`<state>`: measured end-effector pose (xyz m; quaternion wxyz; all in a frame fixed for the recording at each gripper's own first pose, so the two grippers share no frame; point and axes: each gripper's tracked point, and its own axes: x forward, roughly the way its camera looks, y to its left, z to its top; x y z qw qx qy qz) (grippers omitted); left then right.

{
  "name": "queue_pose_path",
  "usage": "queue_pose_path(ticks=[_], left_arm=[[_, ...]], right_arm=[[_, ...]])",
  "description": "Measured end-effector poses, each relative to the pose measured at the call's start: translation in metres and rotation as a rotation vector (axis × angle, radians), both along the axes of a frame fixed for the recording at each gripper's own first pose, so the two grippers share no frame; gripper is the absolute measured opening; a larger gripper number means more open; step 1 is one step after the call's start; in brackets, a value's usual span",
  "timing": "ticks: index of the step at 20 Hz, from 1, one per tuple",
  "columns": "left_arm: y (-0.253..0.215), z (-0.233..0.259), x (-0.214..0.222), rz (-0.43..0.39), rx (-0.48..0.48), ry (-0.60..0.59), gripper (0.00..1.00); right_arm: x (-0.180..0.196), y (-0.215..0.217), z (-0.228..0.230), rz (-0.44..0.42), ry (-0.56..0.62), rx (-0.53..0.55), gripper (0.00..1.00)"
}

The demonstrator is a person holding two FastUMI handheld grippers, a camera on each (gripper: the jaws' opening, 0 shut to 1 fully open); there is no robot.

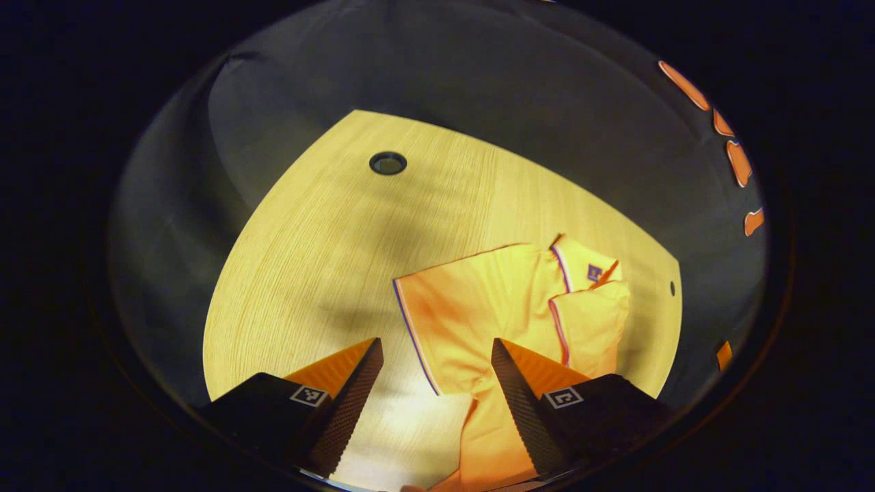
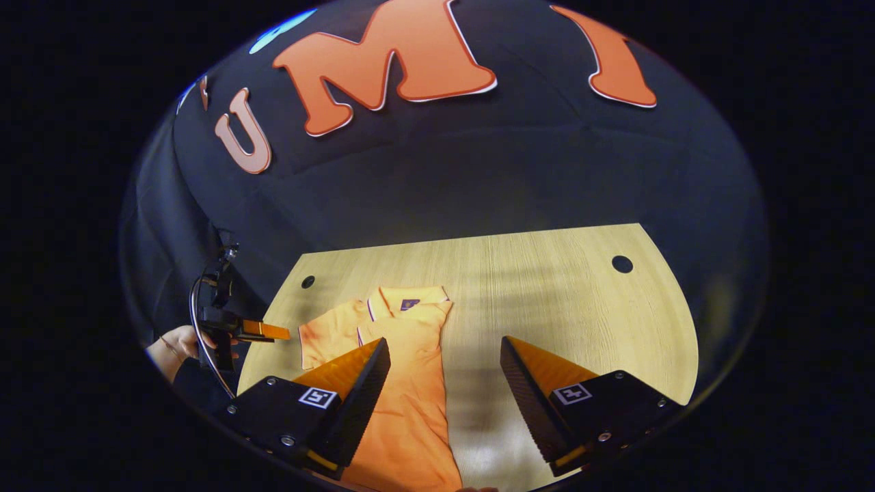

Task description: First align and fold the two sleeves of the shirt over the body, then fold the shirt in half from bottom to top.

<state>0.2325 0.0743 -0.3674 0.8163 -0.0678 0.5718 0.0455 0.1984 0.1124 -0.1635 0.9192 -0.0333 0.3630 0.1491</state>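
While both my grippers hang spread and empty, one sleeve is unfolded.
Left gripper view: left gripper (image 1: 437,359) above shirt (image 1: 492,307), sleeve (image 1: 427,321) at 12 o'clock; I'd pinch its hem. Right gripper view: right gripper (image 2: 444,355), shirt (image 2: 403,369) at 10 o'clock on table (image 2: 581,307).

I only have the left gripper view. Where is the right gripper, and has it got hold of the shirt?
Observer: The right gripper hangs above the lower body of the orange polo shirt, open and gripping nothing.
Operator: And how does my own gripper look from that side?
Observer: The left gripper, held in a hand, sits out at the edge of the wooden table, beside the spread sleeve and apart from it.
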Motion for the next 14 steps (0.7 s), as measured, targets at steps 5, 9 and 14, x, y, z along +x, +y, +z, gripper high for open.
queue_pose_path(ticks=[5,9,14], left_arm=[[0.005,-0.034,0.005,0.019,0.034,0.084,0.98],[0.008,-0.051,0.0,0.046,0.081,0.145,0.97],[0.008,-0.058,-0.002,0.092,0.131,0.165,0.99]], right_arm=[[-0.001,-0.022,-0.01,-0.02,0.03,0.003,0.99],[-0.002,-0.034,-0.023,-0.039,0.067,0.019,0.99],[-0.002,-0.048,-0.03,-0.063,0.09,0.037,0.99]])
